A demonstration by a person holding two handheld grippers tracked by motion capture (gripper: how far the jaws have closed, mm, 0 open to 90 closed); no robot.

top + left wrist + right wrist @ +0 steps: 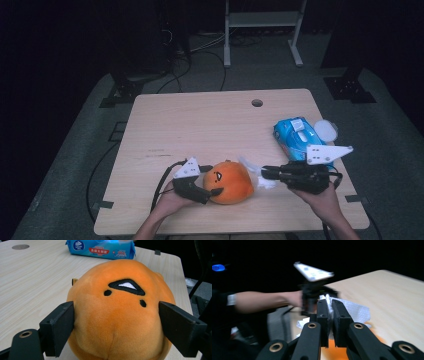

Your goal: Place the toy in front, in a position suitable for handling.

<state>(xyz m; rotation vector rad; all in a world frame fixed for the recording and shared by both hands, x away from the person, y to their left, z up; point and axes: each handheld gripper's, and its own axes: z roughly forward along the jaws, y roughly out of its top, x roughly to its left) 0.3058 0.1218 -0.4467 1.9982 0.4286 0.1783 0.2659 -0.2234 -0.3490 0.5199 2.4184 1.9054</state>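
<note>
An orange plush toy (pixel 231 182) with a black stitched face lies near the table's front edge. My left gripper (pixel 212 180) reaches in from its left, and in the left gripper view its two black pads (pixel 58 327) press on either side of the plush toy (pixel 120 322). My right gripper (pixel 264 173) hovers just right of the toy and points left at it. It is shut on a crumpled white wipe (pixel 251 166). In the right gripper view the wipe (pixel 355 310) sticks out from between the shut jaws of my right gripper (pixel 329 306), with orange plush below.
A blue pack of wet wipes (pixel 297 136) with a white lid (pixel 326 129) lies at the table's right edge, behind my right hand. A cable hole (pixel 257 103) sits near the far edge of the wooden table (pixel 200 125). Metal stand legs rise from the floor beyond.
</note>
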